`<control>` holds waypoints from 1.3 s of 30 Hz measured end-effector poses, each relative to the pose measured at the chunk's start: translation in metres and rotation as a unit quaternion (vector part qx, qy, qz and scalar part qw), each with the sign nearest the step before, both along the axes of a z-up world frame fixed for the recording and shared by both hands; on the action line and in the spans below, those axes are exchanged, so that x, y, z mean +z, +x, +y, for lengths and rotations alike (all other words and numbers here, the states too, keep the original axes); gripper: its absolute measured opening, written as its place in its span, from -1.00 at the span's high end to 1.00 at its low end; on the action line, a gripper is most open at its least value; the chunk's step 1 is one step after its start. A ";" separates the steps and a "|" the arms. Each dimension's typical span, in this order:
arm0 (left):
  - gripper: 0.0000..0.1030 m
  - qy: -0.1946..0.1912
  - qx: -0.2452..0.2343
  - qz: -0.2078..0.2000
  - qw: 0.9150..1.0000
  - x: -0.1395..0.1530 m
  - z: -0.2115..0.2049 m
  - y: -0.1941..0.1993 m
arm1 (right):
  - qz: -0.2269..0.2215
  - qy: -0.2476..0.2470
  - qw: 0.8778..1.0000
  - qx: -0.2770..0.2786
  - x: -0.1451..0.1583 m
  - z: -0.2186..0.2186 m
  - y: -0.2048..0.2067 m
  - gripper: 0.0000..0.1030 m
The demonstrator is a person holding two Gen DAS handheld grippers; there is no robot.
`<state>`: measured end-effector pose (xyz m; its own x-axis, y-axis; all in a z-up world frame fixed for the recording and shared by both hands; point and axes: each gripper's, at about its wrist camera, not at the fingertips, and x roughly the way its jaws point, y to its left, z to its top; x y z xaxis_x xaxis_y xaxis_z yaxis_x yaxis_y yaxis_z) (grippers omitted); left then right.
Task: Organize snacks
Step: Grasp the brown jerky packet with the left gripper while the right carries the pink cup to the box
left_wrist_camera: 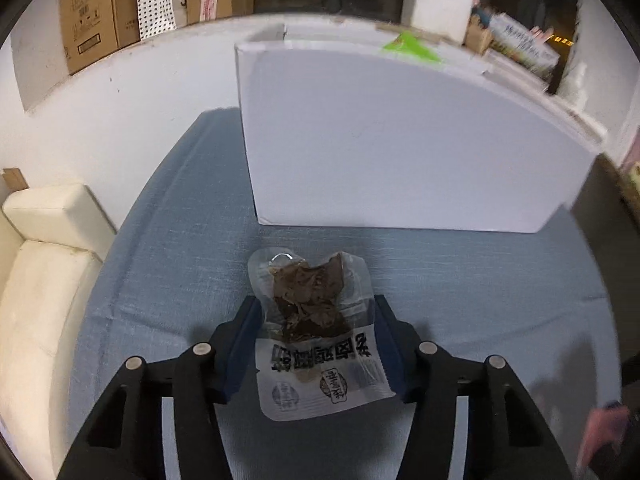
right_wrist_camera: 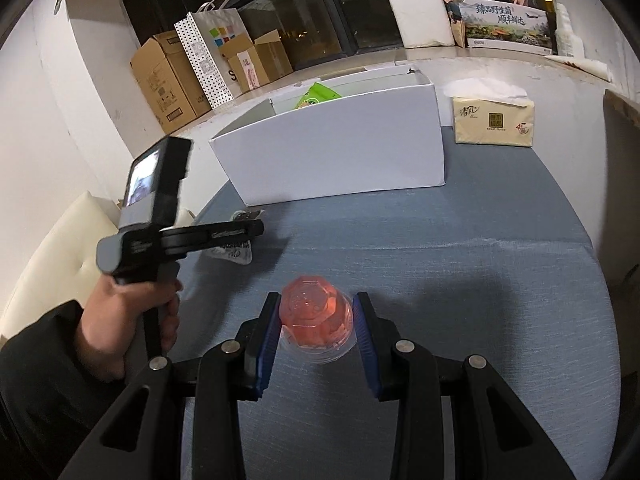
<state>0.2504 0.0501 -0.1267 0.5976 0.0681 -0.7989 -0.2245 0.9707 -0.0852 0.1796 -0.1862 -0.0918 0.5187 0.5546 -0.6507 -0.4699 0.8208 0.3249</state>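
Note:
A clear vacuum pouch of brown meat snack with black print sits between the blue pads of my left gripper, which is shut on its edges above the blue tablecloth. The pouch also shows in the right wrist view, under the left gripper. My right gripper is shut on an upside-down pink jelly cup resting on the cloth. A white open cardboard box stands ahead, also in the right wrist view, with a green snack bag inside it.
A tissue pack lies right of the box. A cream sofa is to the left. Brown cartons and a dotted paper bag stand on the ledge behind. A white foam block stands at the back right.

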 end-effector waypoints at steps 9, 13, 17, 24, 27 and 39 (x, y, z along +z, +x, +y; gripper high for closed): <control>-0.17 -0.012 -0.044 -0.113 0.993 0.097 0.005 -0.025 | -0.035 0.010 0.999 -0.006 0.041 0.004 0.028 0.24; -0.17 -0.017 -0.049 -0.141 0.989 0.137 0.015 0.001 | -0.070 0.005 0.997 -0.011 0.078 0.011 0.061 0.24; -0.17 -0.016 -0.061 -0.140 0.988 0.151 0.018 0.044 | -0.080 0.015 0.997 -0.018 0.109 0.020 0.113 0.24; -0.40 -0.013 -0.083 -0.100 0.991 0.130 0.012 0.109 | -0.058 -0.008 0.998 -0.034 0.112 0.045 0.194 0.19; -1.00 -0.027 -0.079 -0.075 0.994 0.114 0.018 0.121 | -0.045 -0.032 0.997 -0.053 0.099 0.048 0.212 -0.91; -1.00 0.092 -0.074 -0.132 0.984 0.137 -0.005 0.062 | -0.083 -0.039 0.993 -0.072 0.105 0.034 0.173 -0.92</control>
<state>0.3123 0.0451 0.0098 0.7965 0.0944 -0.5973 -0.0739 0.9955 0.0589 0.3523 -0.1519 0.0130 0.6928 0.4180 -0.5876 -0.3871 0.9031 0.1860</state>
